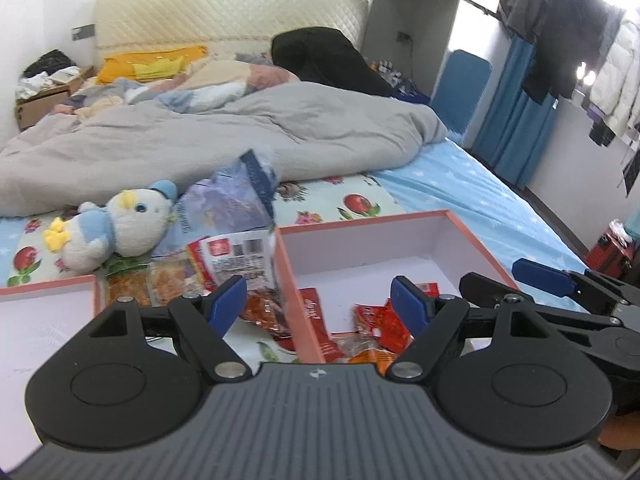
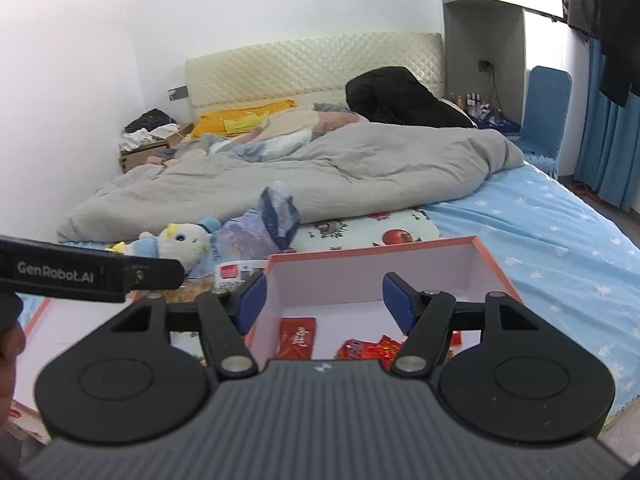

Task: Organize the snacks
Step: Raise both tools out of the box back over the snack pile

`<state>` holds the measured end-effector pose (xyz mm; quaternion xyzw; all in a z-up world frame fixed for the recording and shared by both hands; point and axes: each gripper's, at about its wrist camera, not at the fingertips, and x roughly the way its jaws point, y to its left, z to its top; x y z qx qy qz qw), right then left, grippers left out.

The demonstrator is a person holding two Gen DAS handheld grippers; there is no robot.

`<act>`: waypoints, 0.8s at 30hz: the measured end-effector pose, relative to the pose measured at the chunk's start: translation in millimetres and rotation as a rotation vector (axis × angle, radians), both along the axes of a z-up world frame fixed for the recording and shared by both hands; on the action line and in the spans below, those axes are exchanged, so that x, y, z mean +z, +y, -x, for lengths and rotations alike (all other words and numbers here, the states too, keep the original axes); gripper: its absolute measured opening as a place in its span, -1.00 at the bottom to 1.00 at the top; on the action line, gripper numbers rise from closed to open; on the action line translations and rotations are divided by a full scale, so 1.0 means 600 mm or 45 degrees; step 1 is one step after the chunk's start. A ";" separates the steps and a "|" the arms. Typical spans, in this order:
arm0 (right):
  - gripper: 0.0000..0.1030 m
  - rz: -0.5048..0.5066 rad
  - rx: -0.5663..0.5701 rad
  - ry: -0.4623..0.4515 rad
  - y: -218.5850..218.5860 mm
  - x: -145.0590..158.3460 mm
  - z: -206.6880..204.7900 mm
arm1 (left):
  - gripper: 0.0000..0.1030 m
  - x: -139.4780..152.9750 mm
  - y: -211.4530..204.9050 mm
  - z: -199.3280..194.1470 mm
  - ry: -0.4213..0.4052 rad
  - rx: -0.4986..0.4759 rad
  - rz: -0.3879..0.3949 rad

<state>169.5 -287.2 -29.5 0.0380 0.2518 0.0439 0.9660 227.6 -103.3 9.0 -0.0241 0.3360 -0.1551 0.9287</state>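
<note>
From the left wrist, the left gripper point(image 1: 318, 300) hangs with jaws wide apart and empty; its body hides the near part of the box point(image 1: 460, 226), where red packets point(image 1: 384, 320) lie, their count unclear. At 10 o'clock, more snacks point(image 1: 236, 264) lie heaped loose on the bed beside one plush point(image 1: 120, 228). From the right wrist, the right gripper point(image 2: 324, 300) is parted too, nothing between; one red bar point(image 2: 297, 337) and crumpled packets point(image 2: 370, 349) sit in the box point(image 2: 496, 264), partly cut off
</note>
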 end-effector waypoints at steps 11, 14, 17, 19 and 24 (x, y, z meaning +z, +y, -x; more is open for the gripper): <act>0.29 -0.018 0.036 -0.059 0.068 -0.025 0.041 | 0.60 -0.034 0.095 0.083 -0.023 0.098 0.036; 0.29 0.004 0.027 -0.067 0.087 -0.038 0.059 | 0.60 -0.050 0.115 0.106 -0.003 0.116 0.052; 0.29 0.006 0.074 -0.051 0.101 -0.054 0.079 | 0.60 -0.069 0.130 0.130 0.013 0.137 0.086; 0.29 0.012 0.096 -0.034 0.110 -0.063 0.089 | 0.60 -0.084 0.136 0.144 0.018 0.155 0.086; 0.29 0.038 0.151 0.026 0.127 -0.091 0.107 | 0.60 -0.120 0.149 0.163 0.035 0.175 0.034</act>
